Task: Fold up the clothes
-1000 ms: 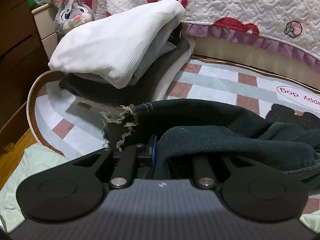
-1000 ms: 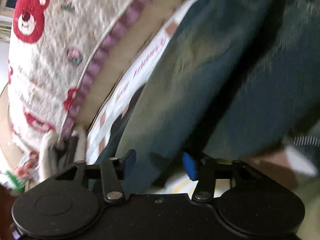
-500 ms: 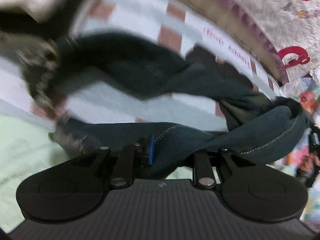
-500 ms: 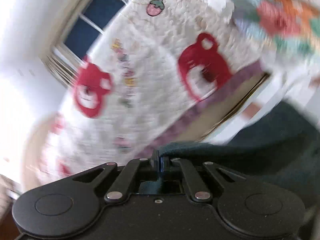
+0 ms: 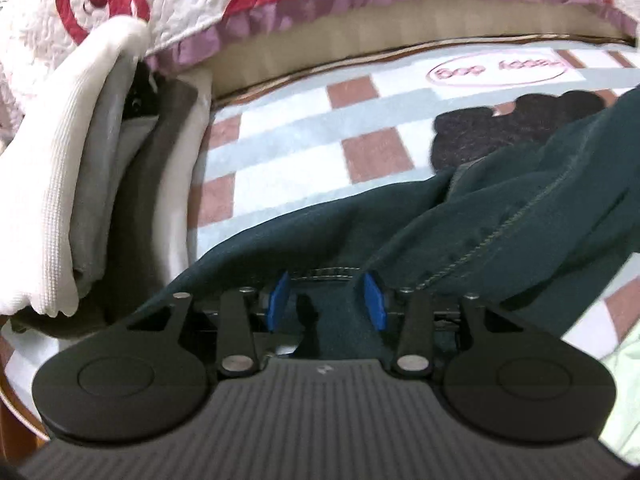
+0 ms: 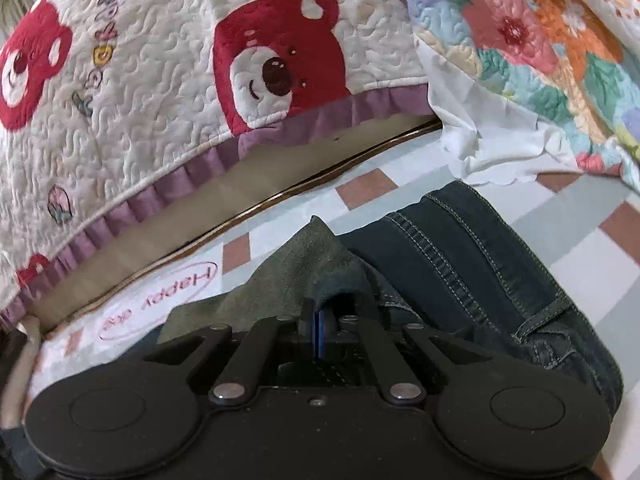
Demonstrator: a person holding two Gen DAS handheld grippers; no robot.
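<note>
- Jeans (image 5: 460, 240) are spread over the checked mat (image 5: 288, 148), near its bed-side edge, for folding.
- Left gripper (image 5: 326, 294), jaws just opening, is released: denim lies unpinched between.
- Right gripper (image 6: 319, 334) is clenched on a denim fold, presumably for carrying across.

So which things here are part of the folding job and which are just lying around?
In the job:
dark blue denim jeans
stack of folded white and grey clothes
left claw
right claw

Lying about:
cream quilted bear bedspread
floral quilted pillow
checked play mat

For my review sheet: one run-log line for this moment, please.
step: folding jeans on mat | left gripper: opening, denim between | right gripper: shut on jeans
</note>
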